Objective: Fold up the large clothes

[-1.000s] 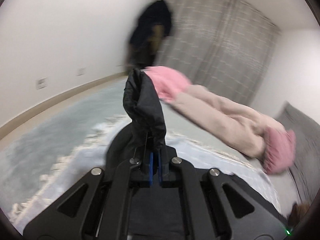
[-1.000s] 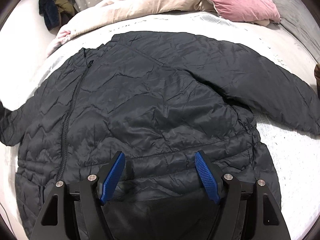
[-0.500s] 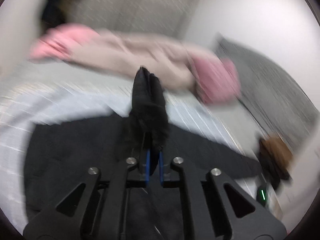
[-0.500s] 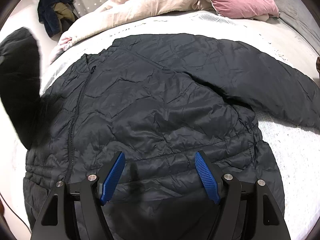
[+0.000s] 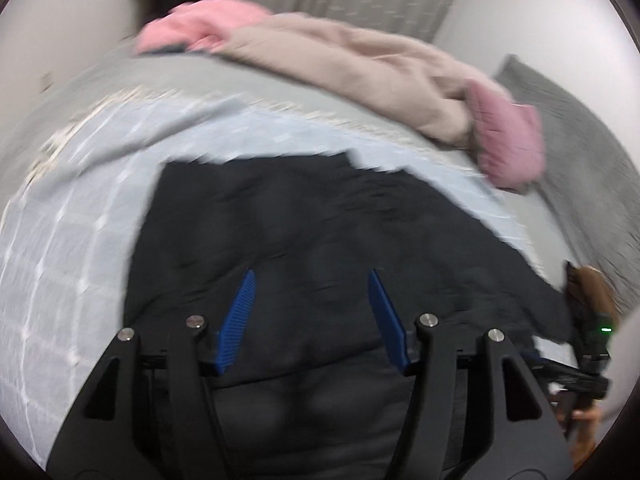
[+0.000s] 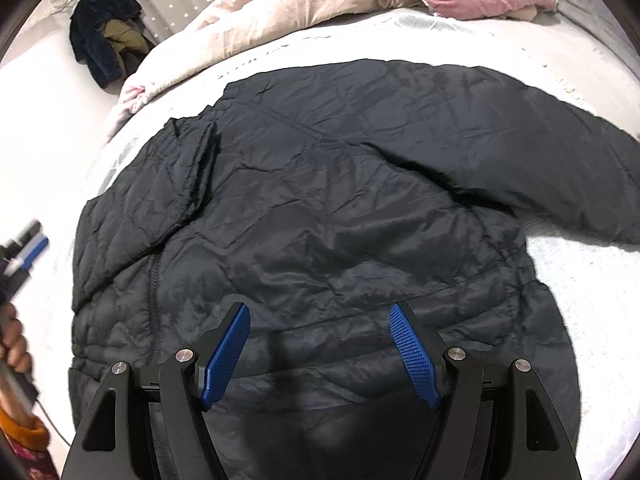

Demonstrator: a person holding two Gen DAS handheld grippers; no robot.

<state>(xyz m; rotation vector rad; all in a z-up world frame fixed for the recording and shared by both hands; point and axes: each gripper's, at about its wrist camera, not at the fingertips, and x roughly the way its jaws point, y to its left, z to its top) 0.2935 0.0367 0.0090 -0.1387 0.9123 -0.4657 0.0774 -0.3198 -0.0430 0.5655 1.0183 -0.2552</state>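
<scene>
Jaws on both tools stand apart with nothing clamped: the left gripper (image 5: 312,312) is in the act of opening over dark cloth, its blue pads clear of the fabric as far as the blurred view lets me judge, and the right gripper (image 6: 320,354) hangs wide open above the hem end of the black padded jacket (image 6: 328,208). That jacket lies spread on the pale bedspread (image 6: 580,264), hem toward the person and collar toward the heap of pink and beige bedding (image 6: 304,4) at the far side, so its long axis runs away from the right tool. One sleeve (image 6: 160,200) is already laid inward over the chest beside the zip, on the left side of the right camera's view. The other sleeve (image 6: 560,160) lies stretched straight out to the right, well apart from the body, with its cuff running off the picture's edge. That is the relation the next move turns on, I would say: the unfolded sleeve lies up and to the right of the right jaws, its length across the bed, not along the jacket. The left tool's blue pads (image 6: 34,250) show only at the far left margin of the right camera's view, on the opposite side of the garment. So the right hand looks the nearer one to reach out and bring that sleeve across.
</scene>
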